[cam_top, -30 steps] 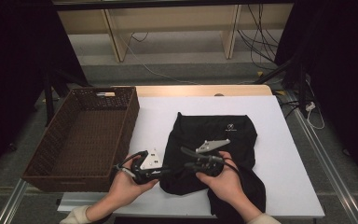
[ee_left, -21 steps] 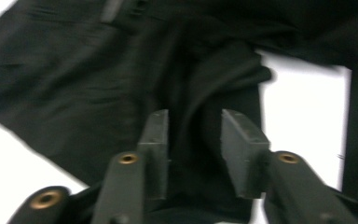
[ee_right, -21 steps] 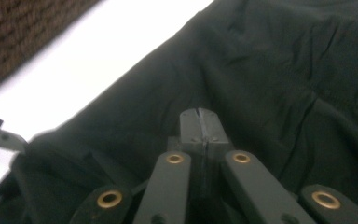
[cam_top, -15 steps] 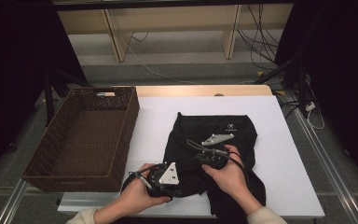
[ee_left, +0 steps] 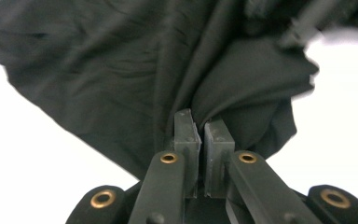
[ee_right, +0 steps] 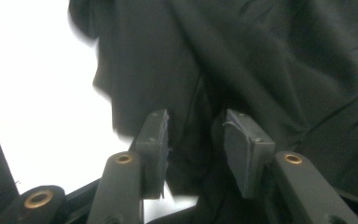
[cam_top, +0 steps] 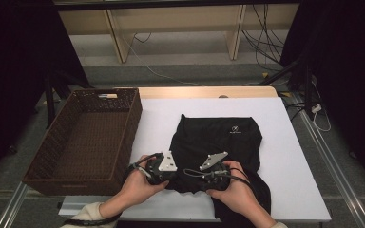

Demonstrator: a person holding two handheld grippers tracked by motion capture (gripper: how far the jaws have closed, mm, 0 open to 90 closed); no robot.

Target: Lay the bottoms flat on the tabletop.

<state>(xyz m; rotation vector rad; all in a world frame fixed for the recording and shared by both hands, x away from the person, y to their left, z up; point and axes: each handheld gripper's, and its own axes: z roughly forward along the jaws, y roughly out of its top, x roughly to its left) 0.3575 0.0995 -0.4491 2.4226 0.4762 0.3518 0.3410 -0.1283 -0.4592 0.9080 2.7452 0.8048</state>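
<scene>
Since the earlier frames both hands have drawn in toward the near hem of the black garment [cam_top: 216, 142], and the left tool [cam_top: 167, 176], which lay on the bare counter [cam_top: 285, 142] beside the cloth a second ago, now meets the cloth's near-left corner. Its jaws have just been closing, and in the left gripper view the two pads [ee_left: 186, 133] stand pressed almost together with a pinch of black fabric [ee_left: 135, 79] bunched between them, folds fanning up toward twelve o'clock.

The right tool [cam_top: 204, 175] sits at about three o'clock of the left one, just beside it, on the near edge of the garment. Its jaws have just been opening; in the right gripper view they stand apart, with a ridge of the cloth [ee_right: 270, 70] rising in the gap and the pads [ee_right: 246, 149] not pressing on it.

The garment lies spread on the white counter, slightly right of centre, its small pale logo [cam_top: 236, 130] toward one o'clock of the tools. Its near end is crumpled and drapes toward the counter's front edge under the right hand [cam_top: 240, 192]. A brown wicker basket [cam_top: 52, 152] stands at the counter's left end, at nine o'clock of the garment, near the left hand [cam_top: 135, 183] but apart from it.
</scene>
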